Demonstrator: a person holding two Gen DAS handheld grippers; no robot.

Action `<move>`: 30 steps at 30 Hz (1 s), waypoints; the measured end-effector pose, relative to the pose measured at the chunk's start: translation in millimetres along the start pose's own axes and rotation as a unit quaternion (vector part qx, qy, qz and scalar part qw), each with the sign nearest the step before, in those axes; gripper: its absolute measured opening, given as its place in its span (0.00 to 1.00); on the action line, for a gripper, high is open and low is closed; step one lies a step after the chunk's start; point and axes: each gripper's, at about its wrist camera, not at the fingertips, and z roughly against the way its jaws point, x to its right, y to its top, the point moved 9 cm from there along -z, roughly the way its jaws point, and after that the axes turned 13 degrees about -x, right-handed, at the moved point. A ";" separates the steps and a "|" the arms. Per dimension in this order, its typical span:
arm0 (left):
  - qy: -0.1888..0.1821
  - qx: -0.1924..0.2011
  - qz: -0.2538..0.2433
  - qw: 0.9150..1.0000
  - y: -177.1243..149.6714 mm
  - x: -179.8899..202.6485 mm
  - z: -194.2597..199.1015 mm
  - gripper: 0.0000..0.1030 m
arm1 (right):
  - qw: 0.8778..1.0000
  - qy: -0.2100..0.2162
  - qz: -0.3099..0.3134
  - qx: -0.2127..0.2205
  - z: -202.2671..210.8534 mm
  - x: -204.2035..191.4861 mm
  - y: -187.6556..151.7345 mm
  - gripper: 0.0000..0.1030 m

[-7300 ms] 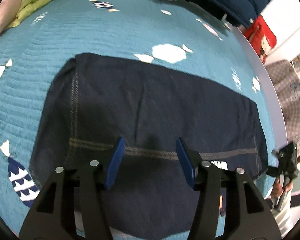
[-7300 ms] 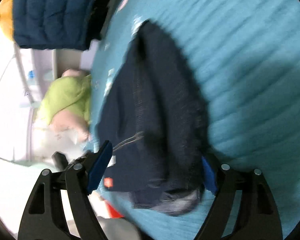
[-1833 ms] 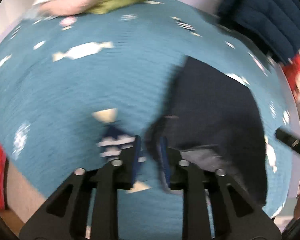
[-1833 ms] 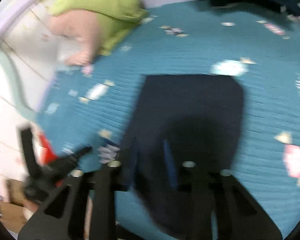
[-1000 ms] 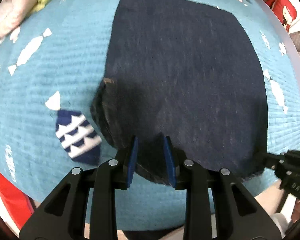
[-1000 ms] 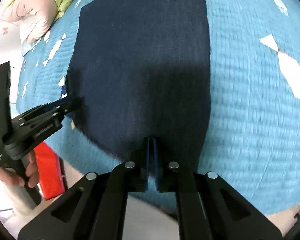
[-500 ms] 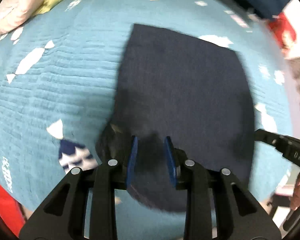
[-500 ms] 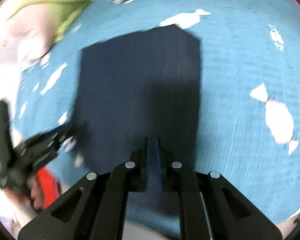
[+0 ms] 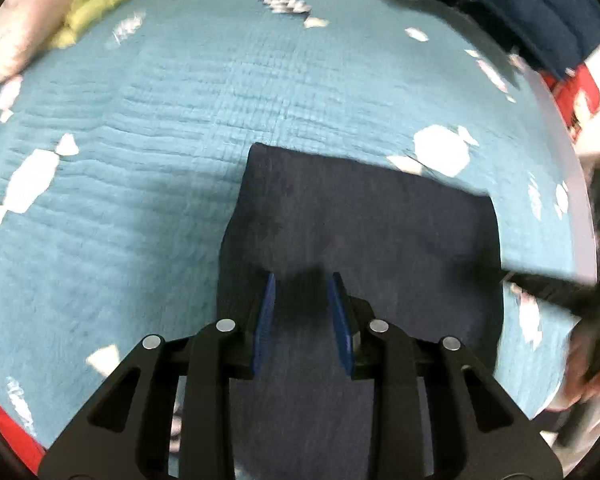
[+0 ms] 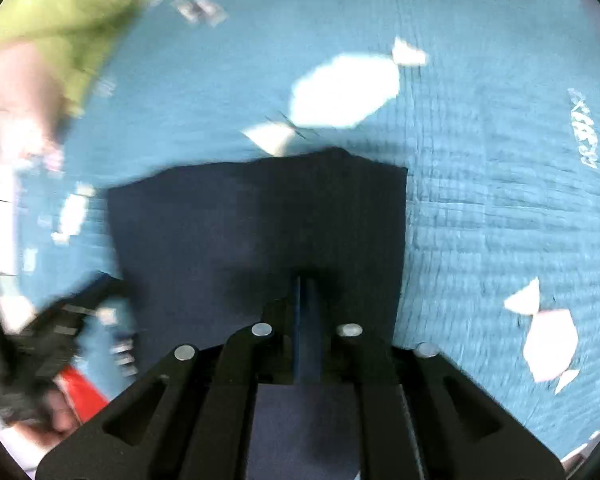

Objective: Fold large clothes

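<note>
Dark garment (image 9: 364, 232): now a shorter folded block on the teal bedspread (image 9: 148, 184). Left gripper (image 9: 302, 300) over it, fingers narrowly apart, grip unclear; right gripper (image 10: 305, 304) pinched shut over its near edge, as before.

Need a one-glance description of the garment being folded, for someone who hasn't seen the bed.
Start from the teal quilted bedspread printed with white fish shapes, which fills both wrist views. On it, near the edge closest to the person, lies a flat dark navy folded garment, roughly rectangular. Unlike the puffy quilted navy jacket and the lime-green cloth at the far side, it is smooth, plain and lies directly ahead of both tongs.
</note>
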 end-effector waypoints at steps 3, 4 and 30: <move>-0.007 -0.034 0.023 0.999 22.3 -10.5 -52.2 0.29 | 1.000 0.000 0.010 0.003 2.7 -1.8 -0.6 0.00; -0.012 -0.037 0.022 0.999 22.8 -9.3 -44.8 0.29 | 1.000 -0.005 0.020 0.001 5.4 -2.5 -2.0 0.00; 0.089 0.054 -0.051 0.993 11.8 -10.9 16.3 0.74 | 0.987 0.100 0.039 0.121 93.3 28.6 -12.8 0.79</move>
